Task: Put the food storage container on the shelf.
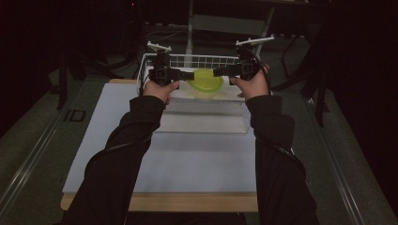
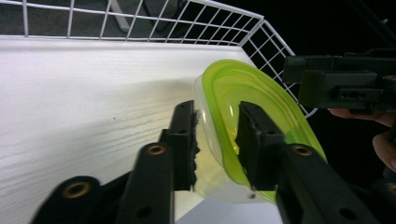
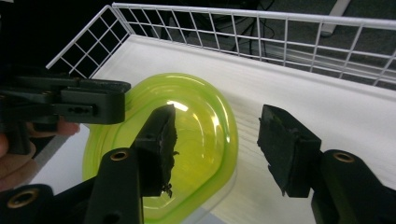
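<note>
While the left claw (image 2: 215,140) straddles the near rim of the green bowl (image 2: 247,98), one pad inside and one outside with a sliver of gap showing, its jaws stand slightly apart rather than pinching. The right claw (image 3: 215,149) is spread wide, one jaw over the bowl's hollow, the other beyond it over the white shelf (image 3: 299,98). The bowl looks light, thin, stiff and glossy, likely slippery; its rim is the place to grip. Farther off stands the wire rail (image 3: 261,32).
</note>
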